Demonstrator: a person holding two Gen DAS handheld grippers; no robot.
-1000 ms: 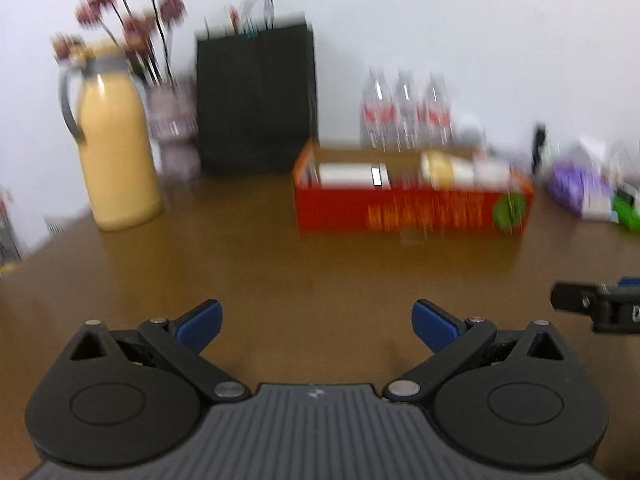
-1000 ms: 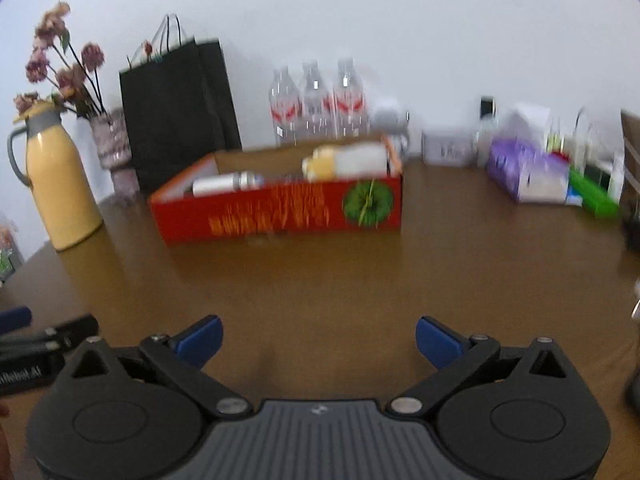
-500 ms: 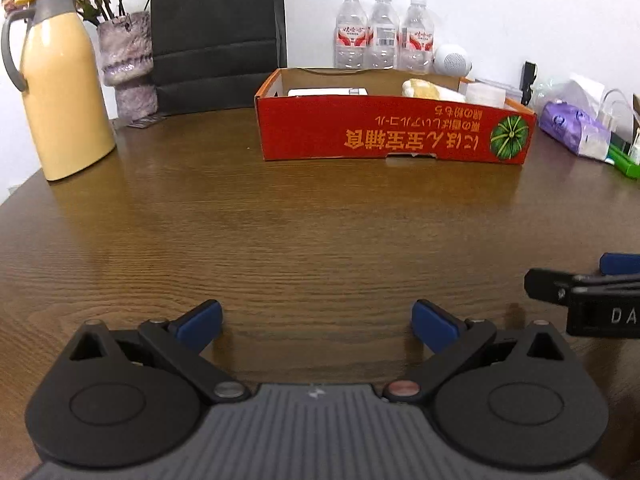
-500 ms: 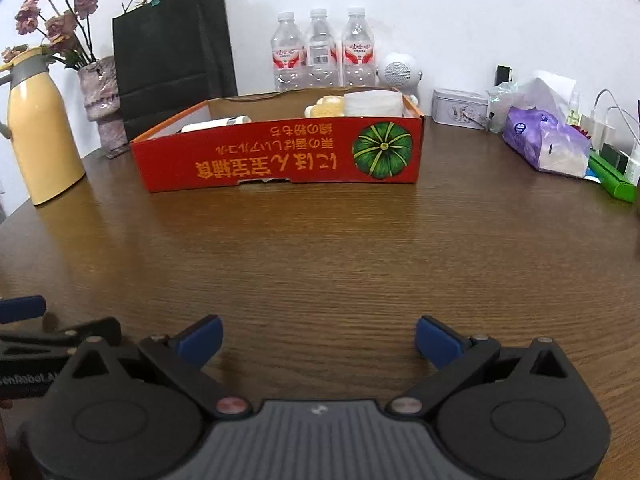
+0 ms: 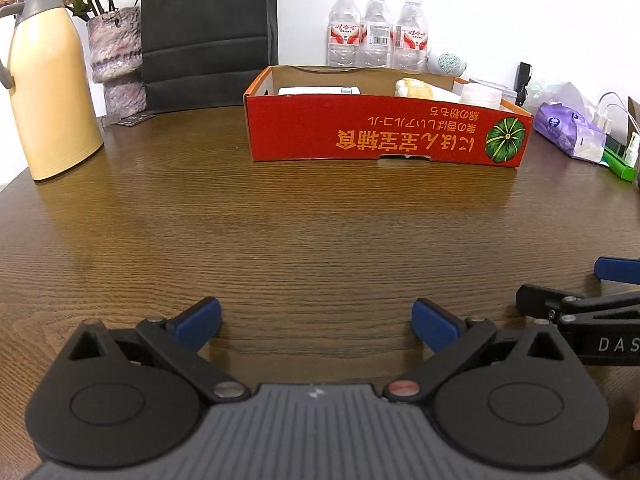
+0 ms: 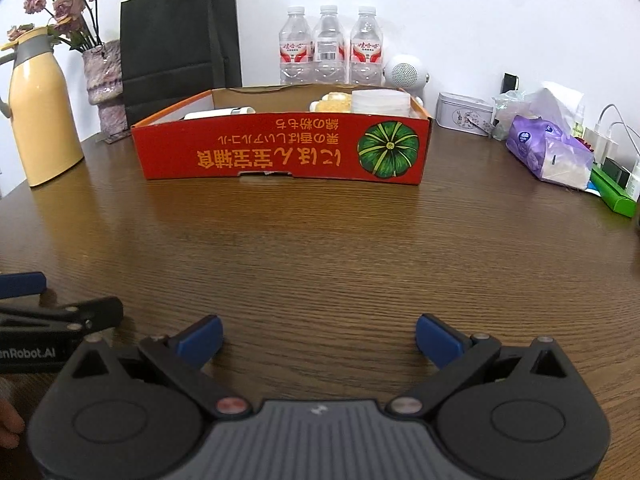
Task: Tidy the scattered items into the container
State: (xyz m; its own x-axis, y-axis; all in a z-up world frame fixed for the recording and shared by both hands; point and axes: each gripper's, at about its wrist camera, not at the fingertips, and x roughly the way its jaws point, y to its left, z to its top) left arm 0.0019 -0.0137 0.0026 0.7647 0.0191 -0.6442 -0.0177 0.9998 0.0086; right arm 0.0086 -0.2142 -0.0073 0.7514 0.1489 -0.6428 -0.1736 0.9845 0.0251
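— White wall behind, dark wood-grain worktop (image 5: 320, 232) in front. What stands along the far edge?

— A yellow thermos jug (image 5: 48, 80) at the far left, a vase of dried flowers (image 6: 102, 80), a black paper bag (image 6: 176, 36) and three water bottles (image 6: 330, 46). Tissue packs (image 6: 548, 152) lie toward the right edge.

— And the container?

— The red cardboard box (image 6: 280, 152) with a pumpkin picture sits mid-worktop toward the far edge. Inside it lie a white tube (image 6: 220, 113) on the left, a yellow item (image 6: 334, 101) and a clear lidded tub (image 6: 380, 100) on the right.

— The grippers?

— Left gripper (image 5: 316, 318) and right gripper (image 6: 318, 336) hover low over the near edge, side by side; both have their jaws spread wide, holding nothing.
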